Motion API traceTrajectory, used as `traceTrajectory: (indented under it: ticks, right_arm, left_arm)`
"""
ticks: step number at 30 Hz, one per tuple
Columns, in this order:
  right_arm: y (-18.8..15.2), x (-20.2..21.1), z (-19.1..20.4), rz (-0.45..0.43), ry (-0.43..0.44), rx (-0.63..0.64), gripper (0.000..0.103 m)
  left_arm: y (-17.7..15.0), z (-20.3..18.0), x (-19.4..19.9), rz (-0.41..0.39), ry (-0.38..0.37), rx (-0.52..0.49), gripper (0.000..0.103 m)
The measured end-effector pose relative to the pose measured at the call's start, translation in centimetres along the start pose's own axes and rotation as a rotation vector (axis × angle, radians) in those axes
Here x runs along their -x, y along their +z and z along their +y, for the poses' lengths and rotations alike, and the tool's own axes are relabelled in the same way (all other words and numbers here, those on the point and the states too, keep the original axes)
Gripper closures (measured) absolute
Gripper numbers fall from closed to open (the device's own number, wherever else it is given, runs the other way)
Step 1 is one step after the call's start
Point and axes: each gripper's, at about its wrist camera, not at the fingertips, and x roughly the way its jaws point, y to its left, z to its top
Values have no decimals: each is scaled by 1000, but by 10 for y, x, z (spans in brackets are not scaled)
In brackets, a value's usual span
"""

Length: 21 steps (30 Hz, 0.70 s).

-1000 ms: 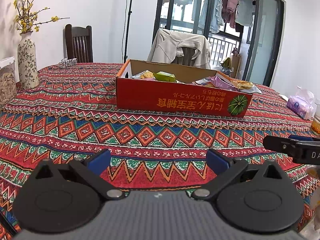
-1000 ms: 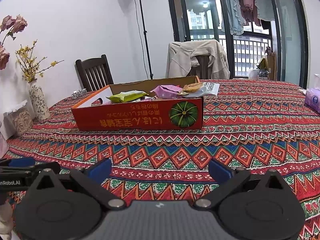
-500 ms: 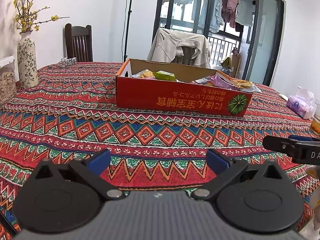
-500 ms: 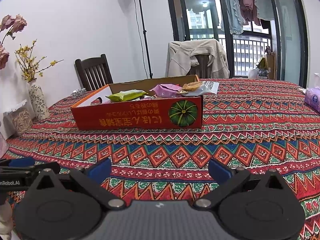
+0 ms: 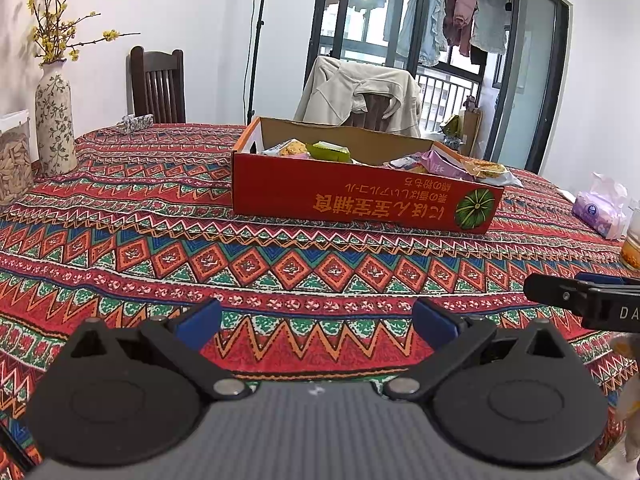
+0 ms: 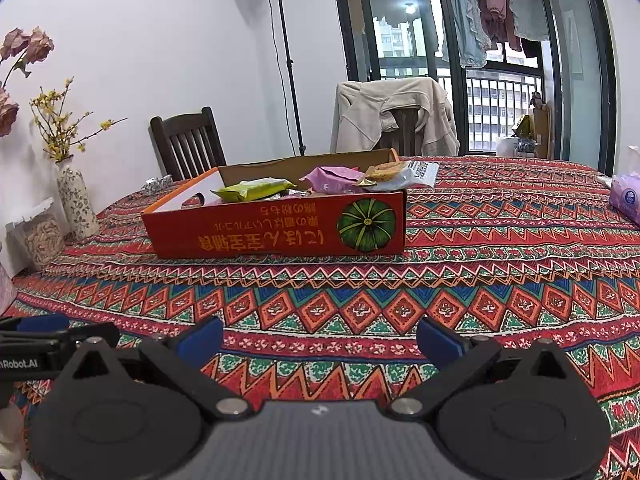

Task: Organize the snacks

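Both grippers [image 5: 316,320] [image 6: 318,338] wide apart, seemingly empty.

Bright, even daylight from the balcony doors [image 6: 520,60]; sharp focus, fisheye-bent edges.

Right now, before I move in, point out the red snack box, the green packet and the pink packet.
red snack box [image 6: 256,236]: right wrist view, on its printed front wall.
green packet [image 6: 252,191]: right wrist view, middle of the wrapper.
pink packet [image 6: 334,178]: right wrist view, on its upper face.
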Motion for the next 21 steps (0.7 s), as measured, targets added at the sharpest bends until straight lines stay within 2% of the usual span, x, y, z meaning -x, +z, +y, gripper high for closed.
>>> traceTrajectory:
  ticks: [21]
  right_arm:
    - [-2,0,-1,0,-2,-1,0]
  left_arm:
    - [-1,1,1,2,-9,1,0]
